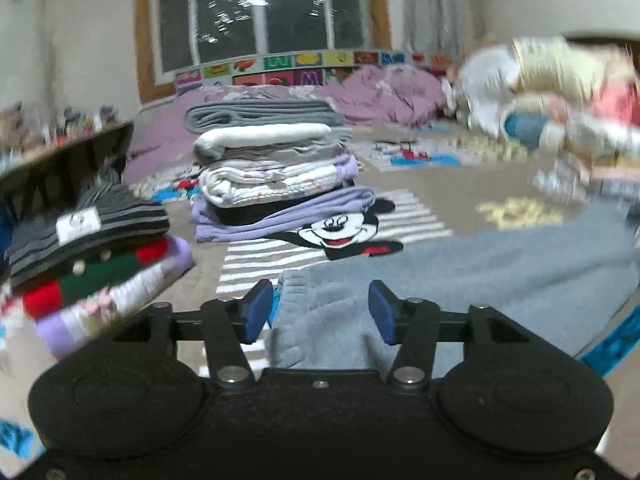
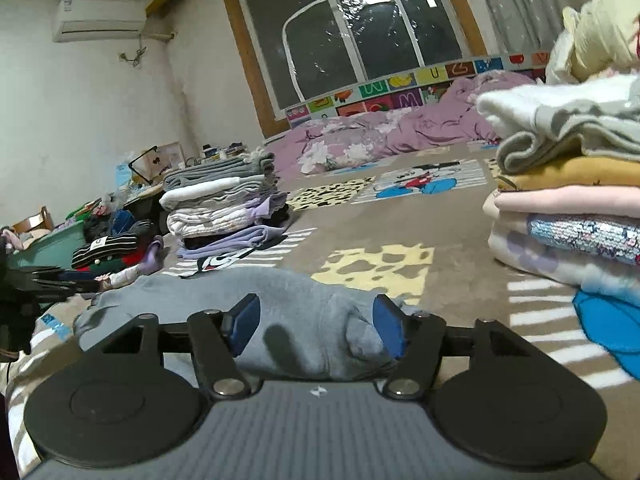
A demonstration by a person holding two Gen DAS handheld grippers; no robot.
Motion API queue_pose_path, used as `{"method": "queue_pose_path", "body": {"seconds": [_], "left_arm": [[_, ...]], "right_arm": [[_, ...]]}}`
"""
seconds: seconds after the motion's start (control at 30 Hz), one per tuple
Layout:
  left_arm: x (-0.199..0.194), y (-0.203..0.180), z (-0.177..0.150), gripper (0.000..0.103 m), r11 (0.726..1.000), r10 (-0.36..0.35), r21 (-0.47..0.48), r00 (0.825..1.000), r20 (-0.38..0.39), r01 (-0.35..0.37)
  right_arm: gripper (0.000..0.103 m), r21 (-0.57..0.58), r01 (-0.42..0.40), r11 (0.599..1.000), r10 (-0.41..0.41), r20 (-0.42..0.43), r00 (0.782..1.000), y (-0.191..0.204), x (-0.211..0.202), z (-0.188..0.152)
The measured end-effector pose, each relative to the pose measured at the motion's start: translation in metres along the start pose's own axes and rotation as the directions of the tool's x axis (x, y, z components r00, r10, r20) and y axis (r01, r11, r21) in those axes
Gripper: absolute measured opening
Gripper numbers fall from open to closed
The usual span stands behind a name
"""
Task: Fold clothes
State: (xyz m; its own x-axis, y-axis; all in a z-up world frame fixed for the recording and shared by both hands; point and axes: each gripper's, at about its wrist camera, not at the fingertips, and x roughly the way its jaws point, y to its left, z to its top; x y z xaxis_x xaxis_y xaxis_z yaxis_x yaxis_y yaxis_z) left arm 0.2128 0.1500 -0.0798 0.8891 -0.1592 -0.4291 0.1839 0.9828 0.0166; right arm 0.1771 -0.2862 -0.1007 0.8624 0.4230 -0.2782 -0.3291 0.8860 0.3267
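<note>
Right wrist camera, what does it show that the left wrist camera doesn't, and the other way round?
Only the right wrist view shows the air conditioner on the wall and the sequinned garment in the stack at its right edge. Only the left wrist view shows the whole Mickey face print. Both show the tall folded stack, the striped garment and the grey fleece garment lying under open grippers.

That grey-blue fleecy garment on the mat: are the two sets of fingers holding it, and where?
Neither holds it. The grey-blue fleece garment lies between both grippers' open fingers, the left gripper and the right gripper, with no pad pressing on it.
</note>
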Motion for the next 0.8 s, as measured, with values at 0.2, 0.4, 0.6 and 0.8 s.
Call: {"method": "queue_pose_path", "body": {"seconds": [0.2,0.4,0.6,0.8], "left_arm": [[-0.002,0.034,-0.011,0.060,0.969,-0.048,-0.245,0.995,-0.083,0.026],[0.027,0.037,-0.016,0.029,0.949,-0.054,-0.314,0.990,-0.133,0.010],[0.018,0.018,-0.008,0.020,0.976,0.023,-0.216,0.997,-0.070,-0.038],[-0.004,0.008,0.025,0.020,0.979,0.017,-0.202,0.993,0.113,0.007]], "right_arm": [[0.063,0.065,-0.023,0.998,0.025,-0.019,1.000,-0.015,0.009,0.000],[0.049,0.036,-0.029,0.999,0.030,-0.043,0.999,-0.009,0.014,-0.005],[0.021,0.028,-0.016,0.999,0.017,-0.034,0.999,-0.005,0.009,-0.005],[0.019,0.092,0.025,0.995,-0.033,0.080,0.996,-0.008,-0.011,-0.001]]}}
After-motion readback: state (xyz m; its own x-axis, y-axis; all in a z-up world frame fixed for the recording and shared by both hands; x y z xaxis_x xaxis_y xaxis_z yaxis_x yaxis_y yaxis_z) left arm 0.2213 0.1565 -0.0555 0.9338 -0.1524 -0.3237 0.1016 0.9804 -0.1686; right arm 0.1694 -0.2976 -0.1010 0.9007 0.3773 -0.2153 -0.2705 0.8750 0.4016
